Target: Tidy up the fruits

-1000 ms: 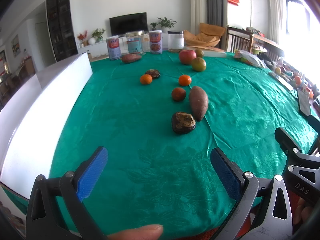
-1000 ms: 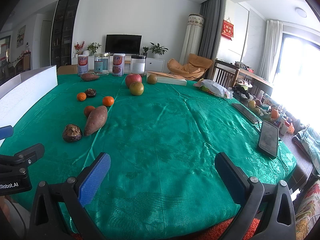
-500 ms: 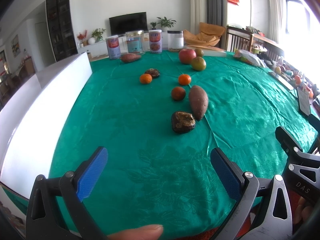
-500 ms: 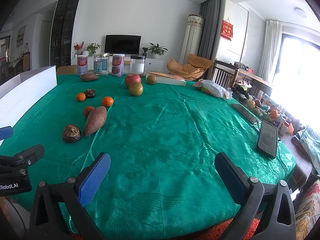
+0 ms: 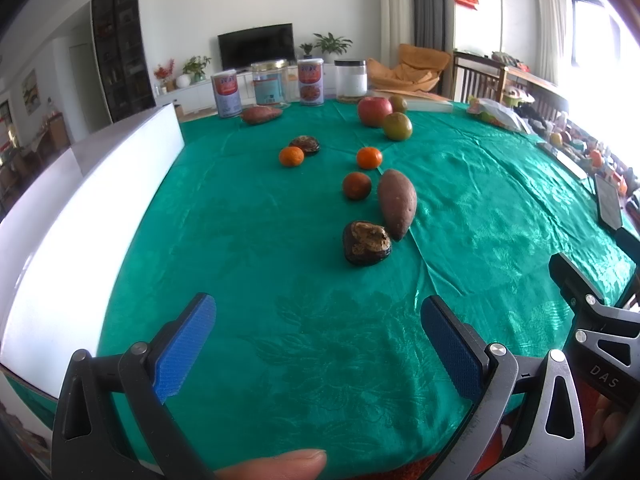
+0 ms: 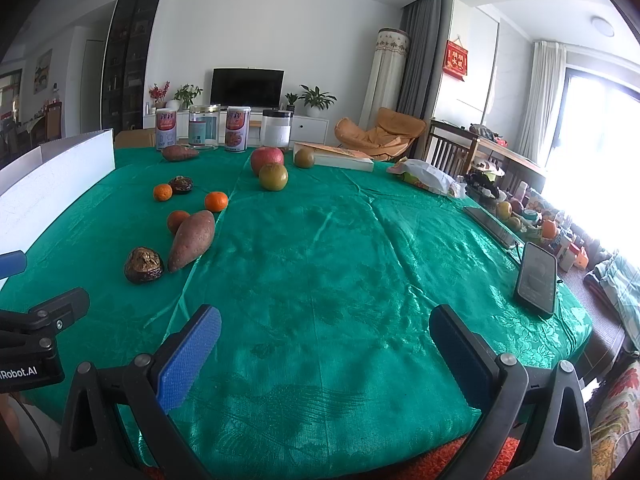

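Two blue-padded grippers, left gripper [image 5: 318,322] and right gripper [image 6: 326,330], hover with jaws spread wide and empty above a green satin tablecloth [image 5: 248,240]. Small orange tangerines [image 5: 368,158], a red apple [image 5: 374,111] and a reddish-brown sweet potato [image 5: 397,202] lie scattered farther back.

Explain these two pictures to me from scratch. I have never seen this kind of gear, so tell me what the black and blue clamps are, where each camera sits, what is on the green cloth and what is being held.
No robot here: a person holds a hand-operated clamp in each hand, each with its own camera looking forward along its fingers. One picture is from the left gripper, the other from the right gripper. Both are open and hold nothing. On the green tablecloth lie a sweet potato, a dark wrinkled fruit, three oranges, a red apple, cans and jars, and a phone. A white box stands at the left.
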Action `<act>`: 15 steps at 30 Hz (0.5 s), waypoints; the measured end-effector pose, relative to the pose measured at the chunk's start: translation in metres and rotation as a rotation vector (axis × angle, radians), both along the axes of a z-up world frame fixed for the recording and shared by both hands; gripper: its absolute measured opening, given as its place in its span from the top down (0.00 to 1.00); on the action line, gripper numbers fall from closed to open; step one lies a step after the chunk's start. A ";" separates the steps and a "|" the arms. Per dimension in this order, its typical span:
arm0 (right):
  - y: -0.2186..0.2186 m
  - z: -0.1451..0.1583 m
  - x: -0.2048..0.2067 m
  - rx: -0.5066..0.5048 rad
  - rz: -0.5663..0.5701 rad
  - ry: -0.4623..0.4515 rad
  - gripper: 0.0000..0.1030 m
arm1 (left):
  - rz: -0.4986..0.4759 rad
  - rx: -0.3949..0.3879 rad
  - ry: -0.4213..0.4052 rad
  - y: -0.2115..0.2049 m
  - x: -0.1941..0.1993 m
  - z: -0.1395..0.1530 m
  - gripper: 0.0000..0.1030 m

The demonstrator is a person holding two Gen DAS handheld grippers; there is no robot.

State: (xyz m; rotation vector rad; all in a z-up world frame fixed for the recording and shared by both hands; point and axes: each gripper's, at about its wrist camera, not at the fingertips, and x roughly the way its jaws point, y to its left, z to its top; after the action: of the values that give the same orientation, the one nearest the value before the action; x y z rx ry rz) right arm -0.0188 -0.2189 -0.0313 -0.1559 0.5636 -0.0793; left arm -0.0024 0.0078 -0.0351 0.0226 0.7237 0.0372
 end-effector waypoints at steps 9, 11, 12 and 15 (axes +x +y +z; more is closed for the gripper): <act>0.000 -0.001 0.001 -0.001 0.001 0.001 0.00 | -0.001 0.000 0.005 0.002 -0.001 -0.003 0.00; 0.000 0.000 0.000 -0.001 0.000 0.001 0.00 | 0.000 -0.002 0.010 0.002 -0.002 -0.006 0.00; 0.000 0.000 0.000 0.000 0.000 0.002 0.00 | 0.001 -0.003 0.016 0.002 -0.002 -0.007 0.00; -0.001 0.000 0.000 0.008 -0.002 -0.001 0.00 | 0.009 -0.010 0.048 0.002 0.002 -0.013 0.00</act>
State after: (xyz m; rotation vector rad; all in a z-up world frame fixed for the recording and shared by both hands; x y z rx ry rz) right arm -0.0185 -0.2196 -0.0318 -0.1476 0.5631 -0.0789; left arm 0.0001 0.0100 -0.0483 0.0111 0.7717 0.0418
